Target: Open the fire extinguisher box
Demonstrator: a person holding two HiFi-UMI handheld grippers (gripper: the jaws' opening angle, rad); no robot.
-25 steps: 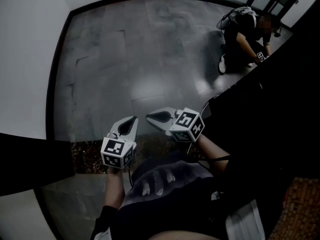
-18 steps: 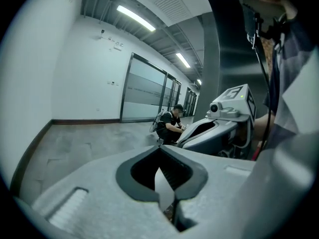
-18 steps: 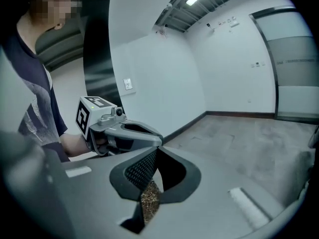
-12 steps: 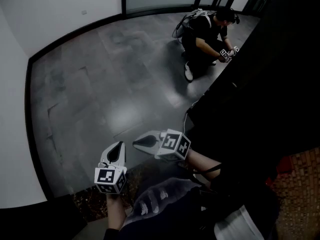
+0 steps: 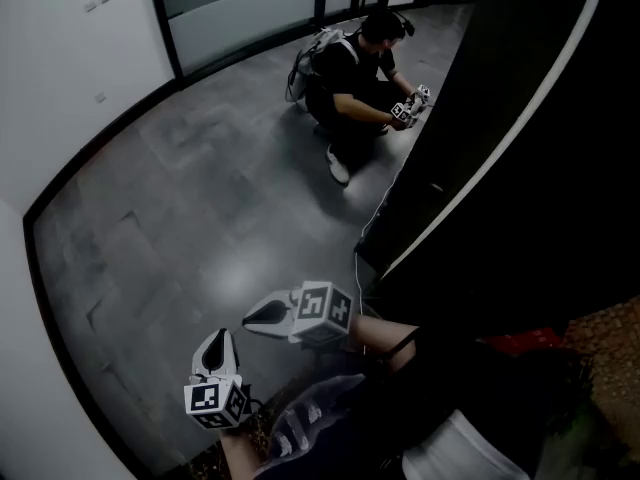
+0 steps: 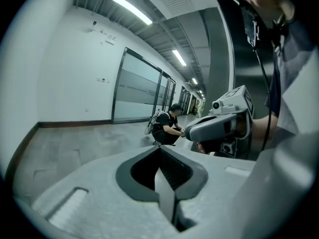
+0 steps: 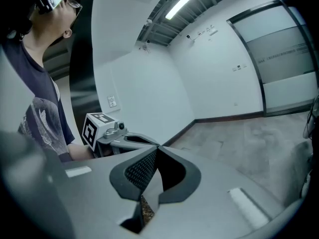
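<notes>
Dark short-sleeved T-shirt (image 5: pixel 330 413) with pale print; pale grey left gripper (image 5: pixel 221 335) and right gripper (image 5: pixel 249 320) carry black-and-white marker cubes (image 5: pixel 213 400).

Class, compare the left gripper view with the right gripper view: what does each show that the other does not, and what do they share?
Left gripper view only: the right gripper seen from the side, and a crouching person in plain sight. Right gripper view only: the left gripper with its marker cube, and a wall socket. Both: grey floor, white wall, glazed partition, ceiling strip lights, and that view's own jaws shut, nothing between them.
</notes>
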